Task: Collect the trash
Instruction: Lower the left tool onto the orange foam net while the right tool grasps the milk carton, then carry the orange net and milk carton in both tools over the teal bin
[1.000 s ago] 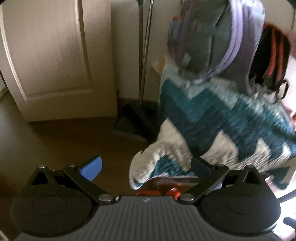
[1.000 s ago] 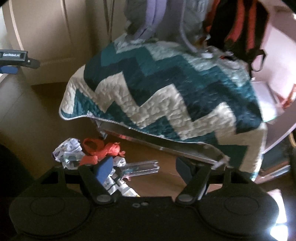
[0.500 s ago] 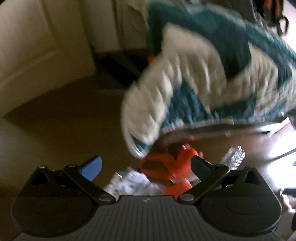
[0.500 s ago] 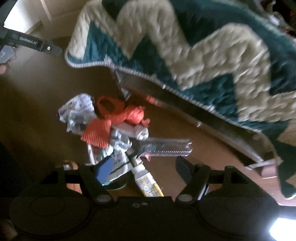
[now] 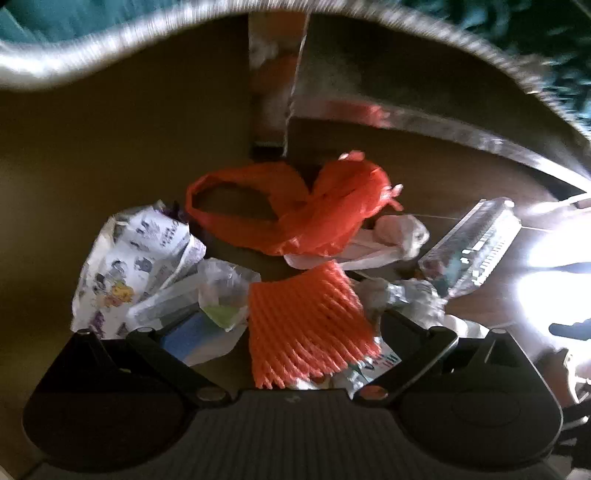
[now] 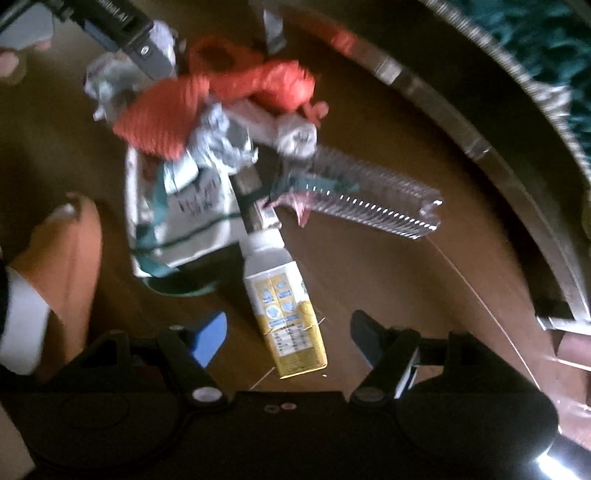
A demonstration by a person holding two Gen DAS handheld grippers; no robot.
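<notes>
A pile of trash lies on the brown floor under a chair. In the left wrist view my left gripper [image 5: 291, 328] is open, its jaws on either side of an orange foam net [image 5: 306, 325]. Beyond it lie an orange plastic bag [image 5: 295, 210], a printed white wrapper [image 5: 136, 258], a small clear bag [image 5: 225, 291] and a clear plastic tray [image 5: 476, 247]. In the right wrist view my right gripper [image 6: 288, 336] is open, its jaws either side of a yellow and white carton [image 6: 284, 306]. The net [image 6: 162, 122], tray [image 6: 373, 199] and a white paper bag [image 6: 184, 218] lie farther off.
A metal chair frame [image 5: 424, 122] and the edge of a teal and white quilt [image 5: 554, 48] hang over the pile. The frame [image 6: 480, 147] curves along the right of the right wrist view. A foot [image 6: 62, 266] stands at its left. The left gripper's body [image 6: 122, 33] shows top left.
Both grippers have dropped toward the floor and closed in on the pile. The quilt has slid up out of most of each view. Both stay open.
</notes>
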